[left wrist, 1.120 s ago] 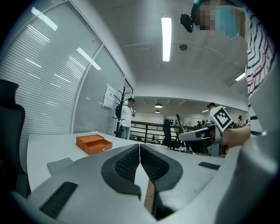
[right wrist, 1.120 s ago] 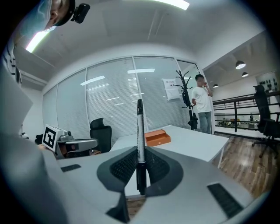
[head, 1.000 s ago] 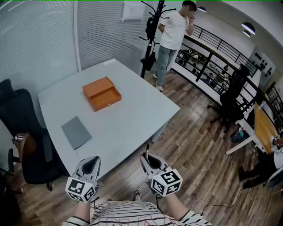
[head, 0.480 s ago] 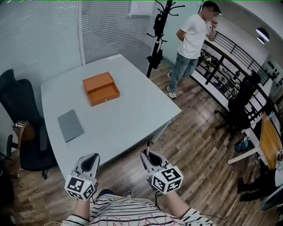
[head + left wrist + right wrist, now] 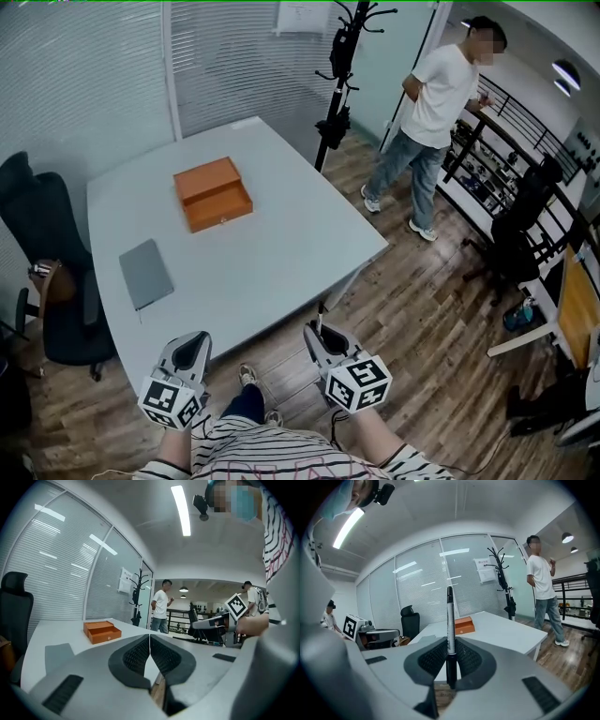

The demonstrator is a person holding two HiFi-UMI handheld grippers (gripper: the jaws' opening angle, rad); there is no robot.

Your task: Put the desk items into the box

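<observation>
An open orange box [image 5: 214,193] sits on the pale grey table [image 5: 281,244], toward its far side; it also shows small in the left gripper view [image 5: 101,631] and the right gripper view [image 5: 464,625]. A grey notebook [image 5: 145,274] lies near the table's left edge. My right gripper [image 5: 320,336] is shut on a black marker pen [image 5: 450,630] that stands upright between its jaws, its tip poking up in the head view [image 5: 320,317]. My left gripper [image 5: 193,349] is shut with nothing in it. Both grippers hover off the table's near corner, above the floor.
A person in a white shirt [image 5: 427,127] walks on the wooden floor right of the table. A black coat stand [image 5: 337,75] stands behind the table. A black office chair [image 5: 42,262] is at the left. More desks and chairs [image 5: 525,234] lie at the right.
The head view has shifted slightly. The person in the white shirt has walked rightward, away from the coat stand. Both grippers stay near the table's near corner, the right still holding the marker.
</observation>
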